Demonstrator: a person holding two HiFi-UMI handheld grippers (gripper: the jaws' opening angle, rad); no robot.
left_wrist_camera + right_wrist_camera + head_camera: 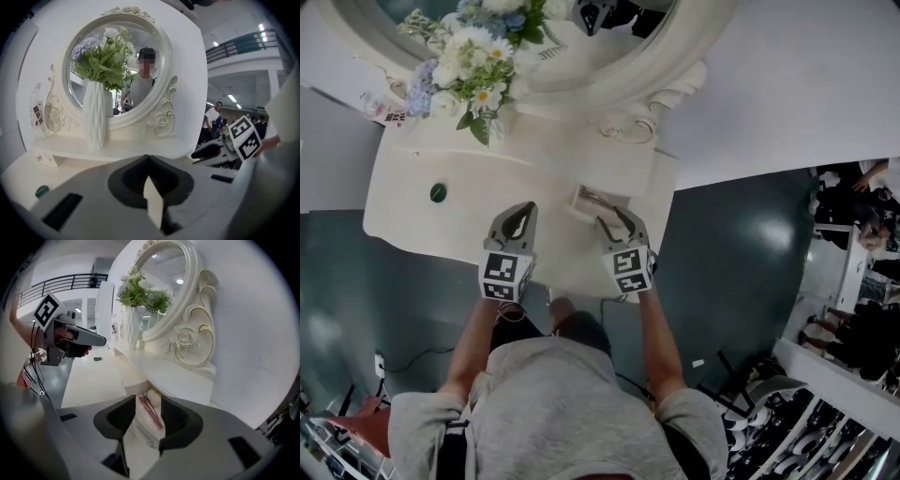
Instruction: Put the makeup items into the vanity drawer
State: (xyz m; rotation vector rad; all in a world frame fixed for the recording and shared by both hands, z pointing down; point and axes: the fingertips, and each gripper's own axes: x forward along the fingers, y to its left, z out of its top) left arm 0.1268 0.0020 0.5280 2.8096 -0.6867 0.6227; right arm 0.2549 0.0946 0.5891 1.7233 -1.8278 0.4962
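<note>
Right gripper view shows pink pencil (151, 412) in drawer (143, 434) beyond right gripper (147, 420).

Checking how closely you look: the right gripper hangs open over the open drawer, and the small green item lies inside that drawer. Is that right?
No. The green item lies on the vanity top, well left of the drawer, as the head view shows. The right gripper does hang open over the drawer.

Tabletop (408, 214) mostly free; small green item (438, 192) left, flowers (473, 66) crowd shelf.
</note>
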